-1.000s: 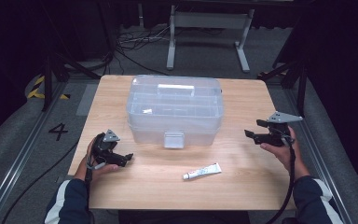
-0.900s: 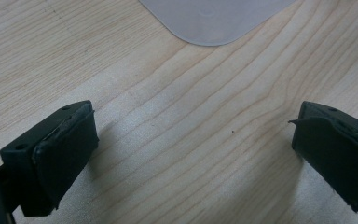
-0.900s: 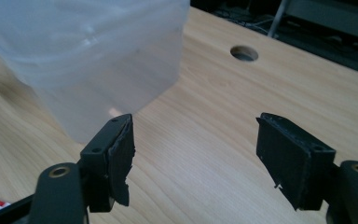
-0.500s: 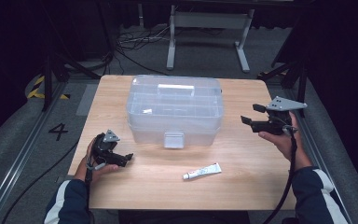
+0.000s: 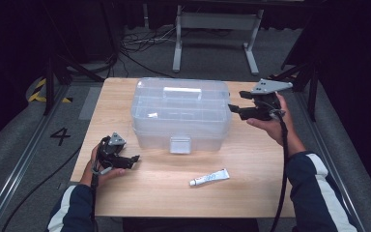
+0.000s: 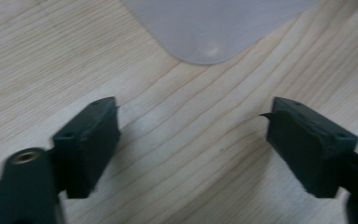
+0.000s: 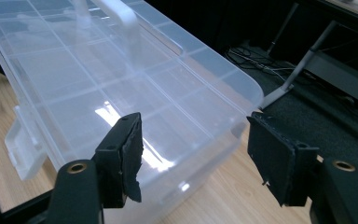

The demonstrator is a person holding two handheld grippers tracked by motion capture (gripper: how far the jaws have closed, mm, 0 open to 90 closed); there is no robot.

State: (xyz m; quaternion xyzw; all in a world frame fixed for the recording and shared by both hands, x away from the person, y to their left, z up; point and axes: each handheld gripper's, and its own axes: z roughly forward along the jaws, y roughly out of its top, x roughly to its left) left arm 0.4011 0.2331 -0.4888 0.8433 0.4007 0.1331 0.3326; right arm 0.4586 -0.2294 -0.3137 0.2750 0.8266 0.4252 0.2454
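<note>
Right tool (image 5: 234,109) raised to the clear box's (image 5: 181,113) end, jaws spread but narrowing on nothing; lid-opening likely next.

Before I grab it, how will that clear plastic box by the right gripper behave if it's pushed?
The clear plastic box looks thin-walled and mostly empty, so probably light. Its broad flat base suggests it would slide on the wooden table, not tip. The glossy lid may be slippery for the fingers.

A clear, frosted plastic storage box (image 5: 181,113) sits on a pale wood-grain tabletop (image 5: 251,193). In front of the box lies a white tube (image 5: 209,178) with dark print. Each hand-held gripper is black: left hand-held gripper (image 5: 134,158), right hand-held gripper (image 5: 233,103).
</note>
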